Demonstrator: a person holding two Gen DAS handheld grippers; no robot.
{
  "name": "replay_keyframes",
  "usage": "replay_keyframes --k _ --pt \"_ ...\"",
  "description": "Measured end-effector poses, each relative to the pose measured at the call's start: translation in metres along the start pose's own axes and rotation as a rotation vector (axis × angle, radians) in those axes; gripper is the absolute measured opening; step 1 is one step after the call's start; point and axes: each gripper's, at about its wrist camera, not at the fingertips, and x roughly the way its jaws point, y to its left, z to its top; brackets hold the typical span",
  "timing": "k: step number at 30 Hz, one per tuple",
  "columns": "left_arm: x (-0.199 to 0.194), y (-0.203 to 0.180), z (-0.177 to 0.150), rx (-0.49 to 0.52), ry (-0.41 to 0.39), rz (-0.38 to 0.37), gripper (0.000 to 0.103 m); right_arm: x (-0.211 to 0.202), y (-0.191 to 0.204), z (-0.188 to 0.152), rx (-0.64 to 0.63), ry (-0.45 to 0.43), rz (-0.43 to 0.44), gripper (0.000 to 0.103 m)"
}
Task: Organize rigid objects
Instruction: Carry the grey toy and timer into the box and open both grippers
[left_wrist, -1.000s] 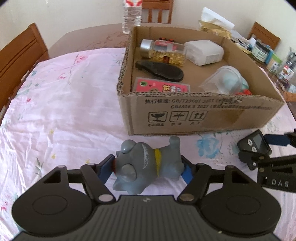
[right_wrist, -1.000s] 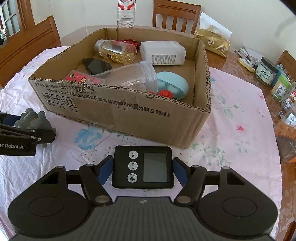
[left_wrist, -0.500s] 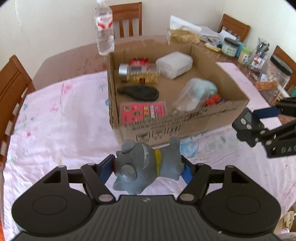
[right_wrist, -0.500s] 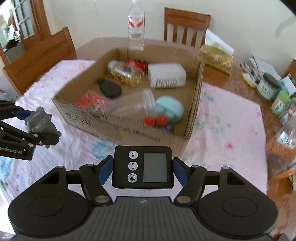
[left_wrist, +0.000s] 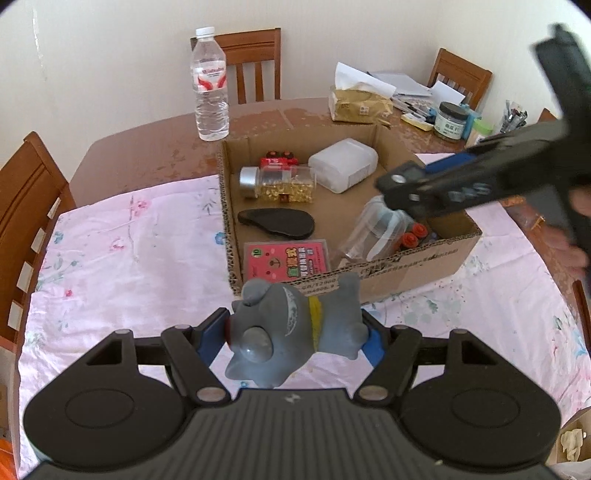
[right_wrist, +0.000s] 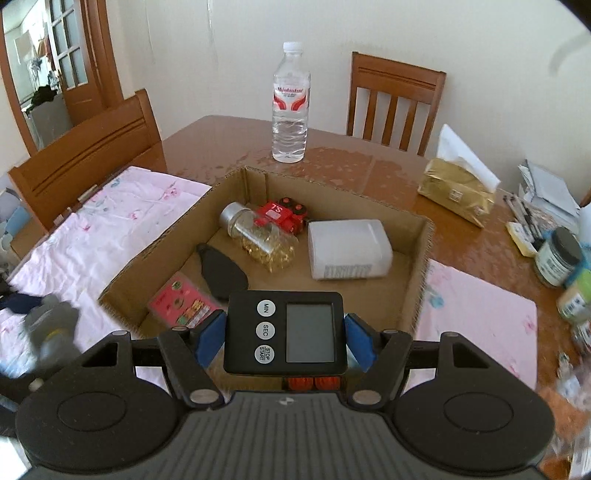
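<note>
My left gripper (left_wrist: 295, 338) is shut on a grey toy dog (left_wrist: 291, 332) and holds it in the air in front of the cardboard box (left_wrist: 406, 266). My right gripper (right_wrist: 284, 338) is shut on a black digital timer (right_wrist: 285, 332) and holds it above the near side of the box (right_wrist: 424, 258). In the left wrist view the right gripper (left_wrist: 406, 190) reaches over the box from the right. The box holds a jar of yellow capsules (right_wrist: 264, 240), a white container (right_wrist: 349, 253), a black case (right_wrist: 221, 273), a pink packet (right_wrist: 181, 302), a red toy (right_wrist: 282, 218) and a clear cup (left_wrist: 373, 229).
A water bottle (right_wrist: 290, 107) stands on the brown table behind the box. A gold tissue pack (right_wrist: 456, 192), jars (right_wrist: 557, 256) and papers lie at the right. Wooden chairs (right_wrist: 397, 99) surround the table. A pink floral cloth (left_wrist: 122, 251) covers the near table.
Both grippers have risen with their loads. The right gripper has moved forward with the timer and now hangs over the box. The left gripper has lifted the toy dog higher.
</note>
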Motion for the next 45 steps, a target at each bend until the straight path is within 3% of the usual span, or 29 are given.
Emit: replay_keyframes --k 4,5,7,8,11,21,28,35,38,40,45 --pt "-0.003 0.006 0.001 -0.010 -0.005 0.020 0.072 0.022 0.001 0.010 0.013 0.021 0.009 0.078" --pt "-0.002 0.007 0.002 -0.013 -0.007 0.023 0.072 0.024 0.001 0.012 0.020 0.021 0.006 0.082" --pt "-0.003 0.009 0.003 -0.016 -0.012 0.029 0.072 0.021 0.002 0.010 0.030 0.009 -0.007 0.101" --pt "-0.003 0.010 0.004 -0.017 -0.012 0.032 0.072 0.017 0.002 0.009 0.035 -0.004 -0.009 0.103" --pt "-0.002 0.011 0.008 -0.017 -0.015 0.033 0.072 0.007 0.001 0.006 0.040 -0.012 -0.008 0.103" --pt "0.012 -0.009 0.049 0.058 -0.053 -0.017 0.072 -0.028 -0.006 -0.021 0.063 -0.012 -0.122 0.103" --pt "0.044 -0.040 0.091 0.117 -0.052 -0.073 0.072 -0.041 -0.011 -0.044 0.040 0.013 -0.208 0.103" --pt "0.083 -0.071 0.126 0.149 -0.052 -0.093 0.073 -0.046 -0.025 -0.053 0.062 0.026 -0.236 0.103" --pt "0.096 -0.076 0.134 0.131 -0.057 -0.094 0.075 -0.048 -0.030 -0.054 0.079 0.024 -0.233 0.103" --pt "0.097 -0.079 0.137 0.113 -0.077 -0.094 0.094 -0.048 -0.032 -0.054 0.081 0.022 -0.238 0.103" --pt "0.076 -0.078 0.135 0.115 -0.192 -0.054 0.097 -0.051 -0.033 -0.053 0.087 0.013 -0.226 0.103"
